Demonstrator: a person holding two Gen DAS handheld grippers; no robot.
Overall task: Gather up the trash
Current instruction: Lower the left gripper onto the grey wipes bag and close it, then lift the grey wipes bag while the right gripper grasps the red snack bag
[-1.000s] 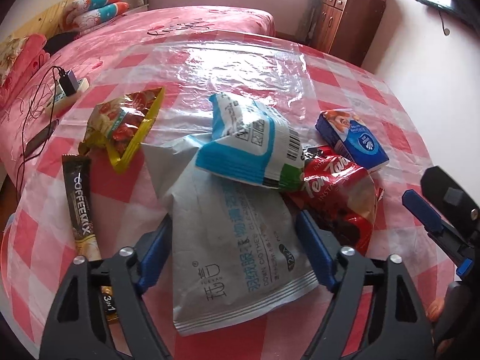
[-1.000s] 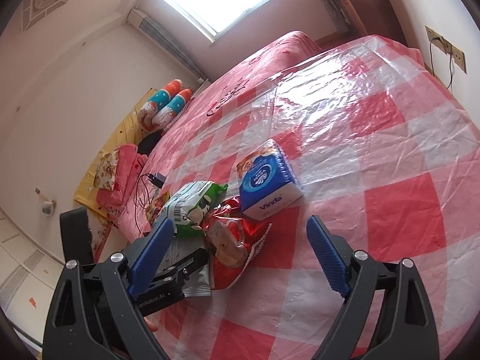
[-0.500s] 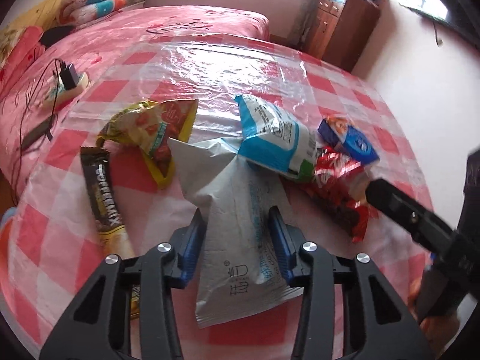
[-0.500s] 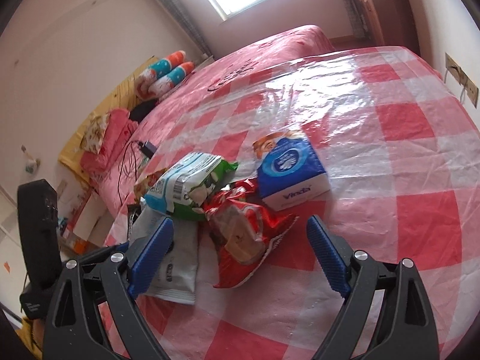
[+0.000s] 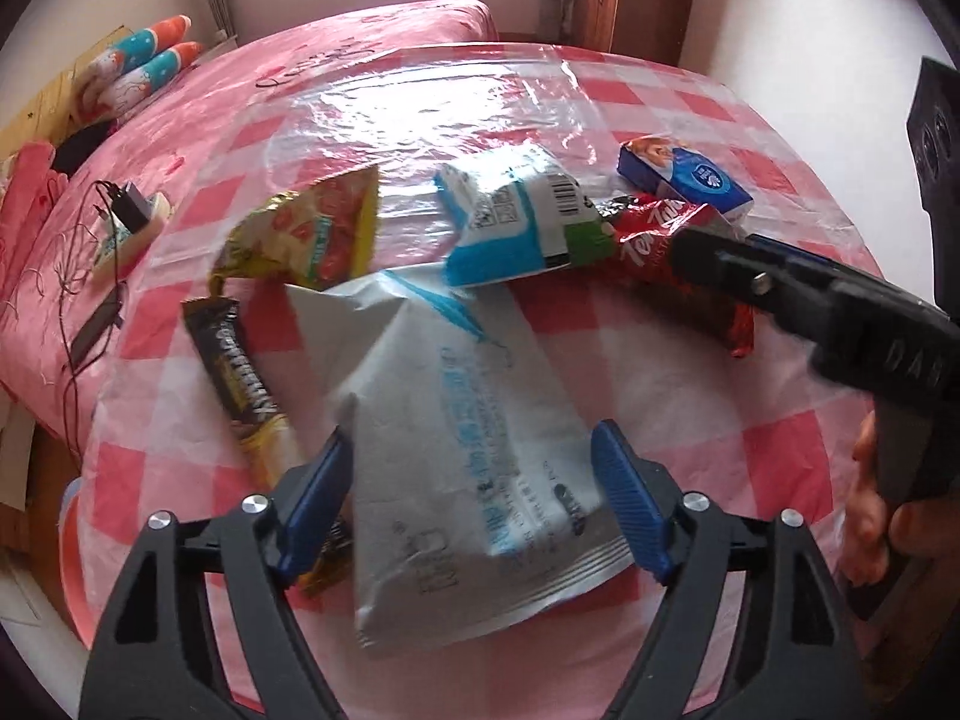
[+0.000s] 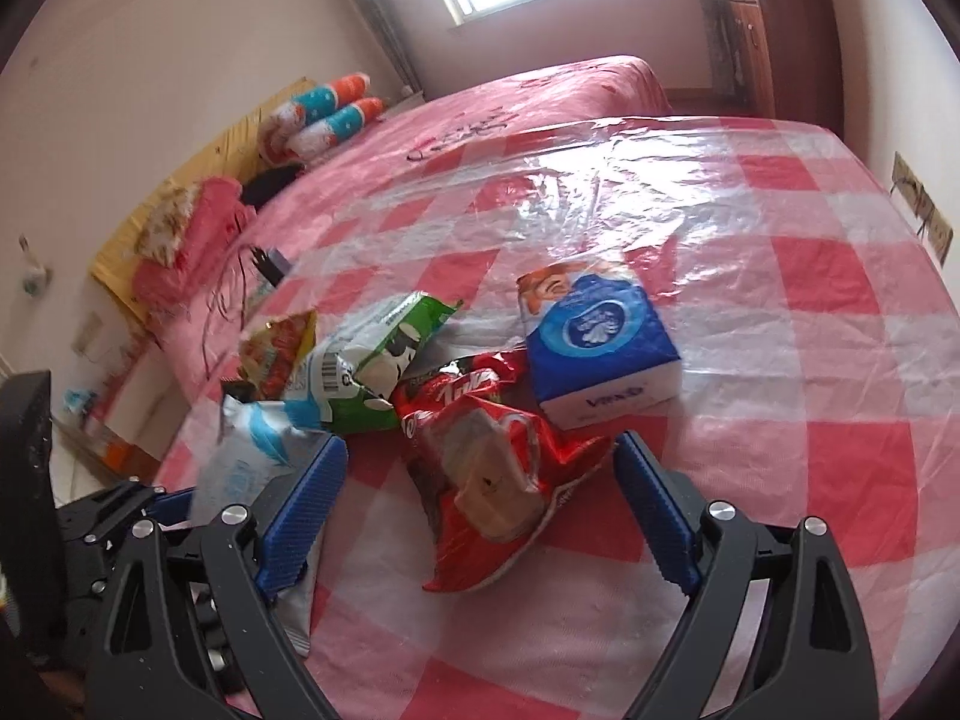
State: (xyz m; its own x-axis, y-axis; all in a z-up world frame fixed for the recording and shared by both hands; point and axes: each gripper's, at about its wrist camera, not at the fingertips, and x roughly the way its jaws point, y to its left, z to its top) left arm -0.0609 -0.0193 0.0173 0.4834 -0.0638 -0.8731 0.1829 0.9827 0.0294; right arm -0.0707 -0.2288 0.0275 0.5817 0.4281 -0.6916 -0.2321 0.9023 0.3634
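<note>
Crinkled grey foil pouch [image 5: 456, 456] with blue print lies on our checked plastic desk [image 5: 750, 456], between the opening left tool's [image 5: 474, 510] untouching pads. Beside it, our right tool [image 6: 480, 504] gapes wide around the red wrapper [image 6: 498, 450]; behind that sits a blue "Vinda" tissue pack [image 6: 600, 336].

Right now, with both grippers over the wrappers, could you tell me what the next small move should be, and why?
Probably close the right gripper on the red snack bag. Its jaws stand wide, one on each side of the crumpled bag, neither touching it. The left gripper has its jaws opening around the grey pouch, so it holds nothing.
</note>
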